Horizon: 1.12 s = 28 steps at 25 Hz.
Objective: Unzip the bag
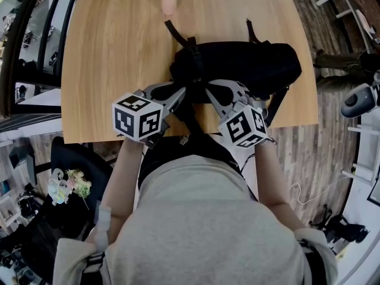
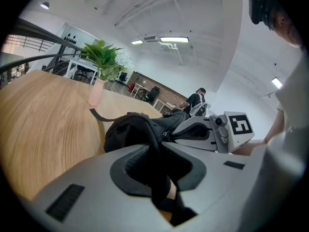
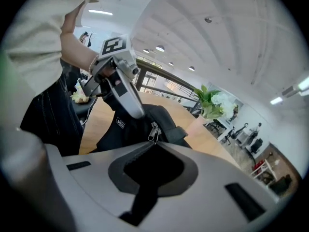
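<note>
A big wooden table [image 1: 113,64] is sitting in a bright room, with a pink vase [image 1: 169,3] of green leaves standing at its far edge. The black bag [image 1: 255,64] is lying on the table, on the side close to the person, and both grippers are reaching onto its near end.

The left gripper [image 2: 158,148] is squeezing a black strap [image 2: 153,132] of the bag; the strap is running right between its jaws, and they are pressing on it. The right gripper [image 3: 153,144] is holding its jaws almost together, and the little silver zip pull [image 3: 153,132] is poking up right at their tips. It looks like they are pinching the bottom of the pull, but only by a tiny bit.

The zip is looking mostly closed, so the job is likely just beginning.

To do this step well, the left gripper should probably be keeping its tight hold on the strap, so the bag is not sliding along the table. The right gripper should be pulling the zip pull along the line of the zip, not up and away from it. Going slowly seems best, because the hold on the pull is so small and it could be slipping out. If it is slipping, it may be better to be grabbing more of the pull first.
</note>
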Each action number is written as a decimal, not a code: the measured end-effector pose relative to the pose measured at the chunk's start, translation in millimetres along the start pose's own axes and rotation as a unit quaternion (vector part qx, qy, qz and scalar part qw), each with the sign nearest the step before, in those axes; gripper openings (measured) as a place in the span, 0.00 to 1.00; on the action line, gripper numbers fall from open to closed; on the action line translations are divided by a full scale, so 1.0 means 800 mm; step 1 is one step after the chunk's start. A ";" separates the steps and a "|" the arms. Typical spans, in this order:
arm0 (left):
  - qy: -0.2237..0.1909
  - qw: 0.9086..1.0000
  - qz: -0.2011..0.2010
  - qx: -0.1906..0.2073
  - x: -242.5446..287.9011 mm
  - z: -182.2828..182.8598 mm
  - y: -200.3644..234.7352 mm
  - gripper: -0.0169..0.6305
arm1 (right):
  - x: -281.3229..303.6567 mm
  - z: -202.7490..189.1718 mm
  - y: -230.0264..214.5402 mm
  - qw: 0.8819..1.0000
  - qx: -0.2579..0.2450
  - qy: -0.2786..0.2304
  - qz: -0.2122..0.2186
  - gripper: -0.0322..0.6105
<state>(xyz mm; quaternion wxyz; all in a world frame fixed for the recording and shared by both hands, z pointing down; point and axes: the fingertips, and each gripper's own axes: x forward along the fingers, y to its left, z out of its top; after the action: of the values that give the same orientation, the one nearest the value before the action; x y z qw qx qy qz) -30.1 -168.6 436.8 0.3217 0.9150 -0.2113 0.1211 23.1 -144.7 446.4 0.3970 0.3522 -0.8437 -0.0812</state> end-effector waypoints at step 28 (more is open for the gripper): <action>0.003 1.000 -0.003 0.006 0.002 -0.001 -0.001 0.14 | 0.013 0.024 -0.014 0.967 0.238 -0.091 0.015 0.10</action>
<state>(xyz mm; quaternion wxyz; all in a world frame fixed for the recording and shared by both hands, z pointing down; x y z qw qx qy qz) -28.2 -168.1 437.6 0.3173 0.9172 -0.2065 0.1241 10.5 -162.2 435.5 0.2245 0.4149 -0.8765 0.0959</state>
